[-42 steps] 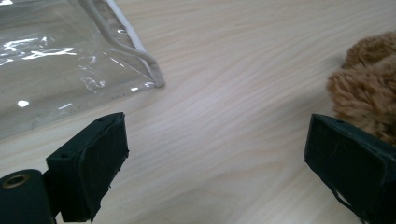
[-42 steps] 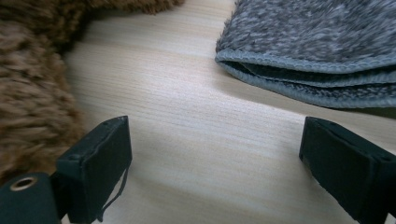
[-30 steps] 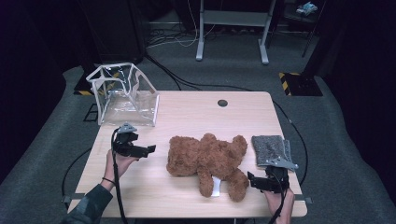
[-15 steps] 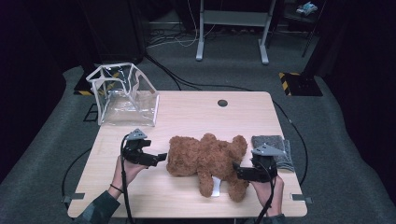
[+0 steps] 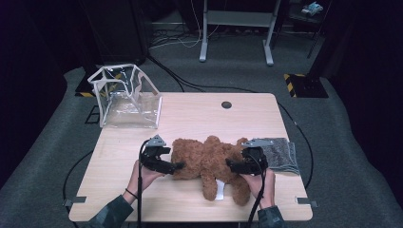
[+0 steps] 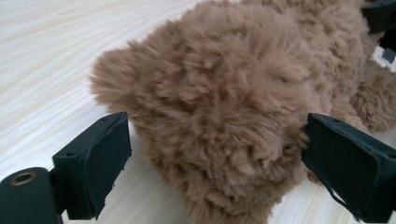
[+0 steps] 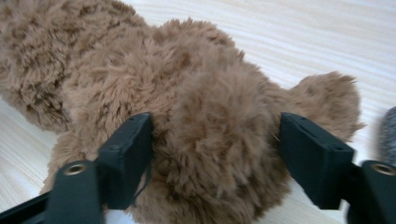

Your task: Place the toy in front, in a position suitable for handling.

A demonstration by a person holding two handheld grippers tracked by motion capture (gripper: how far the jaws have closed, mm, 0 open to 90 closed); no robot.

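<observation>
The brown, shaggy plush teddy bear [image 5: 211,164] lies flat on the near half of the pale wooden table [image 5: 199,114], midway between its left and right edges, with a white tag [image 5: 220,190] showing by its lower limbs. The left gripper [image 5: 178,166] meets the bear at its left end. In the left gripper view the bear's rounded fur mass [image 6: 219,116] sits between the two black jaws, which stand fairly wide and have just been closing a little; the right-hand pad [image 6: 345,163] brushes the fur, while the left-hand pad [image 6: 93,158] stands just clear of it over bare tabletop, so nothing is clamped. The right gripper [image 5: 231,166] comes in at the bear's right end. In the right gripper view a plump part of the bear [image 7: 215,140] fills the gap, and both black pads [image 7: 126,158] lie against the fur on either side; these jaws have just been closing and now sit at a middling width, gripping the plush. A grey textured cloth [image 5: 280,154] lies flat just beyond the right gripper, near the table's right edge. A clear plastic bag with white trim [image 5: 126,97] stands well apart at the far left corner.
</observation>
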